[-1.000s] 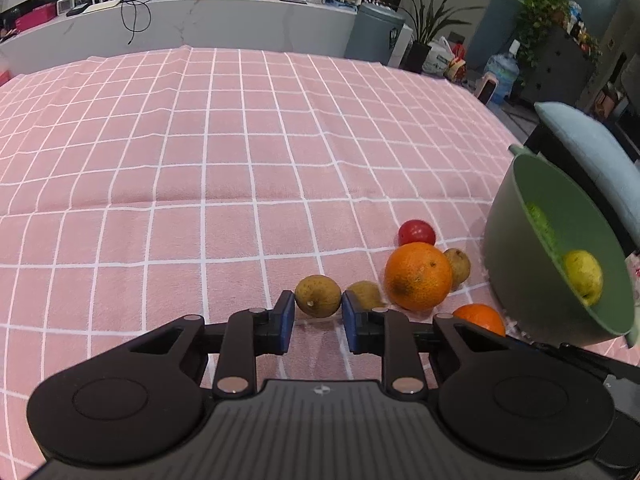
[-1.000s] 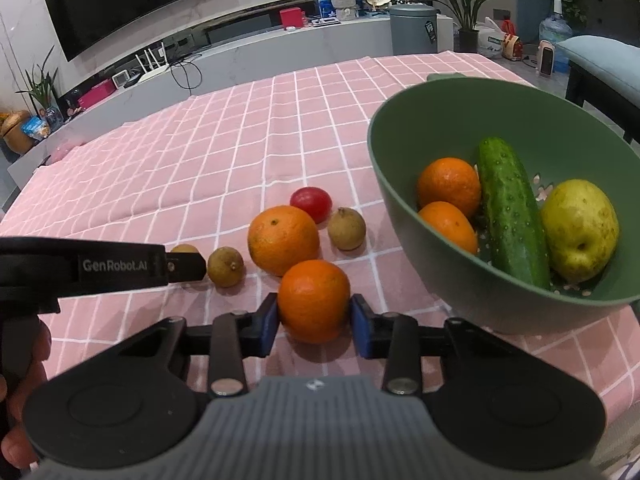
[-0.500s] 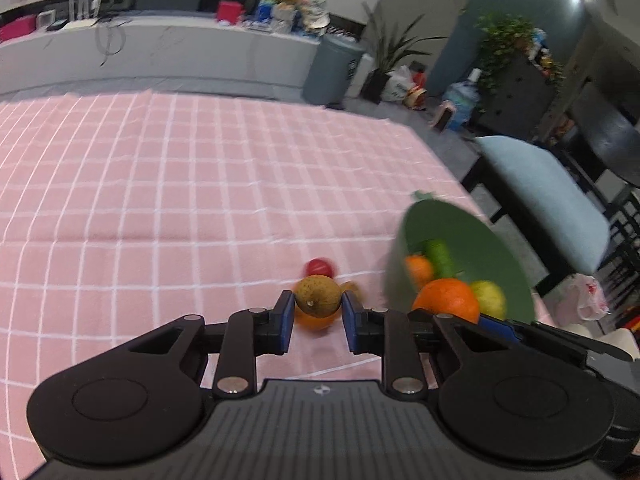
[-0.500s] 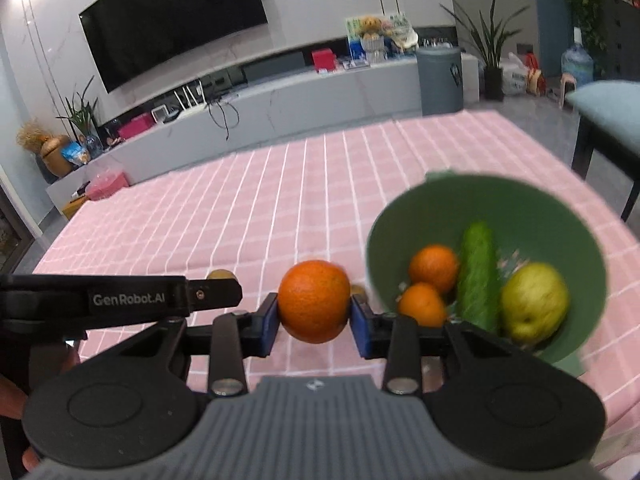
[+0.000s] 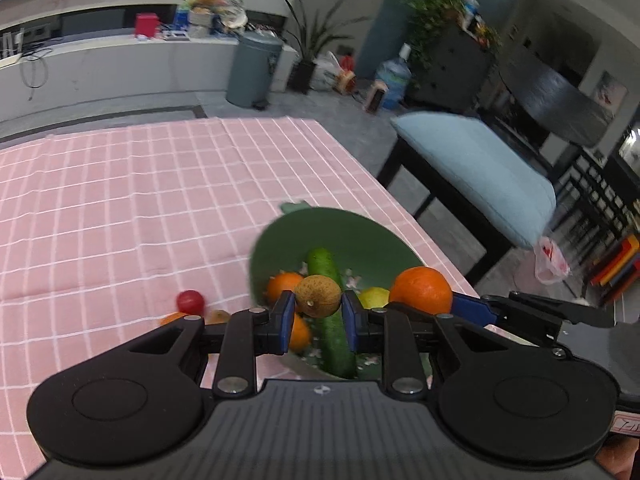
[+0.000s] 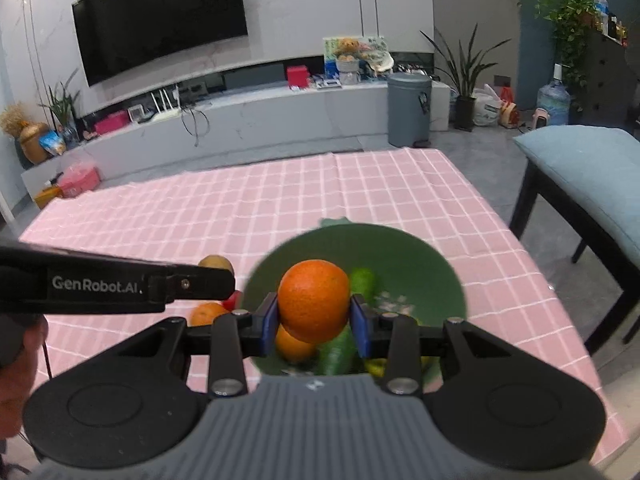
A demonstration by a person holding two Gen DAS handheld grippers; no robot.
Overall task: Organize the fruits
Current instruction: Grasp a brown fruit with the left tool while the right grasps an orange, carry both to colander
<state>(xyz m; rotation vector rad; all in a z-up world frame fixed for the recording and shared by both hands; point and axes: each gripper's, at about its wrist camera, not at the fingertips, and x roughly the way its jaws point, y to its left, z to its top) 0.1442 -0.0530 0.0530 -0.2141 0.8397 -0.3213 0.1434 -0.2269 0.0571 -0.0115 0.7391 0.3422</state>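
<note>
Both claws carry fruit: left claw [image 5: 318,316] is clamped on a small brown fruit [image 5: 318,295], right claw [image 6: 314,322] on an orange [image 6: 313,300]. Each hangs above the green bowl [image 5: 340,228] near the desk's right edge, so the drop lies straight below. Beyond, a tomato [image 5: 190,301] waits on the pink cloth [image 5: 120,200].

Premises: a home living room. Wall-mounted television [image 6: 160,20] at upper left, above a long low media console [image 6: 260,120]. Potted plants [image 6: 464,68], a lidded bin [image 6: 410,108] and a water bottle [image 6: 554,100] at right. Cushioned seat [image 6: 588,168] beside the bench's pink checked cloth [image 6: 280,200].
</note>
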